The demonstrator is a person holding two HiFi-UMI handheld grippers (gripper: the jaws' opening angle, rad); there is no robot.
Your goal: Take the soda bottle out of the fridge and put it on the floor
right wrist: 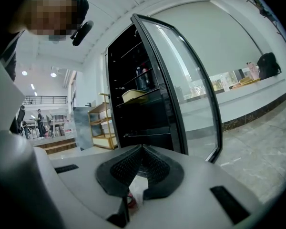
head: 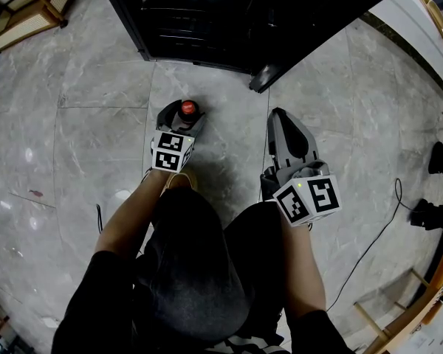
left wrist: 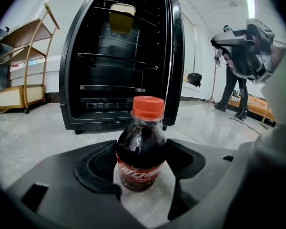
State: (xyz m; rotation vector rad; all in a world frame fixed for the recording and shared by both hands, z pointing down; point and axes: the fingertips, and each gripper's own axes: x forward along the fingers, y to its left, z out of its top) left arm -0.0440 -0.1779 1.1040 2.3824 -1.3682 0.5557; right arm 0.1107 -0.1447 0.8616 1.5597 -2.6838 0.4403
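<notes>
Your left gripper (left wrist: 141, 162) has its pads closed on the sides of the soda bottle (left wrist: 142, 142), which stands upright on the floor (left wrist: 33, 132) just in front of the open fridge (left wrist: 119, 61). Its base seems to be down on the tile, so the step in hand looks like the release. Spread the jaws evenly so neither pad drags the bottle, then draw straight back without clipping the cap (left wrist: 148, 107). It's a short, squat bottle of dark cola with an orange-red cap and a red label (left wrist: 138, 174) round its lower body. It should stand steady, yet it looks light enough to tip if nudged. Your right gripper (head: 279, 116) sits alongside, jaws pressed together on nothing; hold it clear of the bottle.
</notes>
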